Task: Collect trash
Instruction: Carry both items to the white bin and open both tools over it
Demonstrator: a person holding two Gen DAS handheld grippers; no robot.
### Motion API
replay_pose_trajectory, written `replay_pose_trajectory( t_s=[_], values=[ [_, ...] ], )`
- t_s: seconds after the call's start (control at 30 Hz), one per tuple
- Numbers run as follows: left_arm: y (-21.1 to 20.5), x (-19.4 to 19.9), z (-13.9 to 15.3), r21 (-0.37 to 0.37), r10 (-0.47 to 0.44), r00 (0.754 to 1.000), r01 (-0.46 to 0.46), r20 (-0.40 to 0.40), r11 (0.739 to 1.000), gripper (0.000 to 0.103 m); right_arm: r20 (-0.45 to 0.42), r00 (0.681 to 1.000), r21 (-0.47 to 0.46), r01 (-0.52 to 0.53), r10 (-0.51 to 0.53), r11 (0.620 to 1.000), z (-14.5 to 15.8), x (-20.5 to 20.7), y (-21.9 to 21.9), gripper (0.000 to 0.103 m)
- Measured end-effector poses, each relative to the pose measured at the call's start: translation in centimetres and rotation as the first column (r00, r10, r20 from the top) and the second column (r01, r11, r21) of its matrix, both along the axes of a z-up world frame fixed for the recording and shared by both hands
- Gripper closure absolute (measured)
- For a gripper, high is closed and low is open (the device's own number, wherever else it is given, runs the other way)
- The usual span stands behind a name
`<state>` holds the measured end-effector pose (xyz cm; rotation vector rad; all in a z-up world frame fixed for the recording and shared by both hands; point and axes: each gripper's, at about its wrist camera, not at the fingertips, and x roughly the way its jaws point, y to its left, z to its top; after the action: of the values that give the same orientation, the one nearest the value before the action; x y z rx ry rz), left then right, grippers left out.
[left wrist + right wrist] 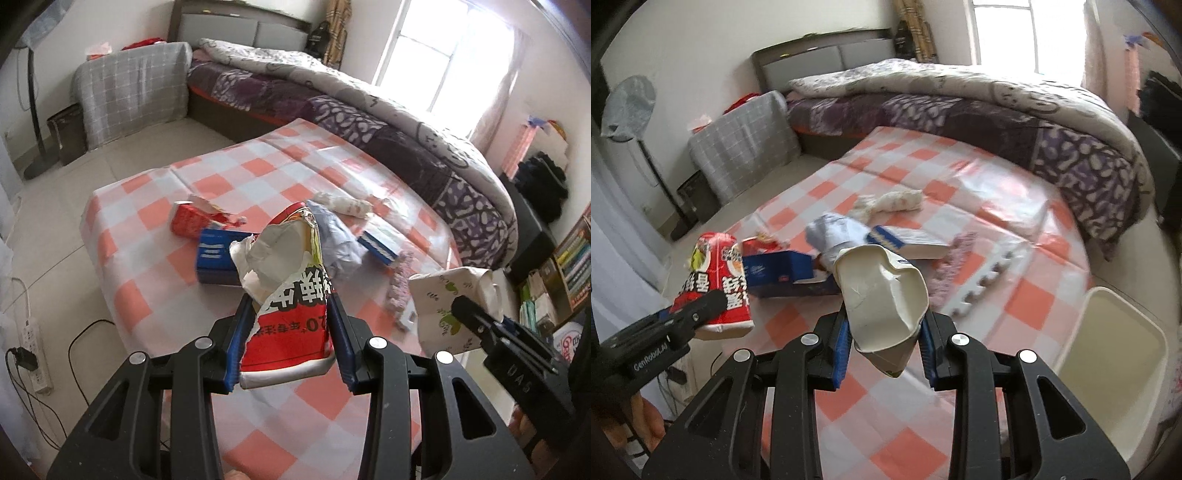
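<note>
Over the checked tablecloth, from the left wrist, your left gripper pinches a torn red noodle cup, both blue pads pressed into its crushed sides, lifted clear of the cloth. Beyond it a blue box, a red carton and a crumpled pale bag lie waiting on the table. At the right edge your other gripper carries a squashed paper cup. Switch to the right wrist: the right gripper is clamped on that white cup, fingers tight against its dented wall. A cream bin sits just off the table's near right corner, likely your target. Keep both grips firm; these crushed walls could slip. Carry each piece fully over the rim before letting go, one hand at a time, so neither cup catches the edge.
</note>
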<state>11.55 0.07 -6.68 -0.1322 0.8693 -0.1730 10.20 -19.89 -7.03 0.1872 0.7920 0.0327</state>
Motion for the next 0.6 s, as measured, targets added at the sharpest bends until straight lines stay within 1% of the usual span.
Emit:
replay_pose_trajectory(
  t_s=[0.17,0.3,0.43,0.53,0.57,0.6],
  values=[
    [-2.7,-0.4,-0.3,0.015,-0.053,0.999,0.053,0.011,0.998,0.062,-0.017,0.992,0.025,0.123,-0.122,0.992,0.1,-1.0,-3.9,0.073],
    [-4.7,-0.7,-0.5,0.023,-0.093,0.996,0.093,0.015,0.995,0.062,-0.048,0.969,0.059,0.243,-0.241,0.968,-0.1,-1.8,-7.4,0.073],
    [-6.9,-1.0,-0.8,0.026,-0.14,0.99,0.14,0.009,0.99,0.062,-0.077,0.927,0.047,0.372,-0.368,0.927,-0.2,-3.0,-11.0,0.073],
    [-8.9,-1.4,-1.3,0.021,-0.186,0.982,0.186,-0.003,0.982,0.062,-0.093,0.893,0.027,0.444,-0.44,0.896,-0.4,-3.8,-13.2,0.071],
    [-9.3,-1.4,-1.3,0.019,-0.198,0.98,0.198,-0.005,0.98,0.062,-0.098,0.881,0.018,0.466,-0.462,0.885,-0.4,-4.2,-13.9,0.065],
    [-9.9,-1.6,-1.4,0.017,-0.212,0.977,0.213,-0.007,0.977,0.062,-0.101,0.867,0.019,0.492,-0.488,0.87,-0.4,-4.7,-14.8,0.06]
  ],
)
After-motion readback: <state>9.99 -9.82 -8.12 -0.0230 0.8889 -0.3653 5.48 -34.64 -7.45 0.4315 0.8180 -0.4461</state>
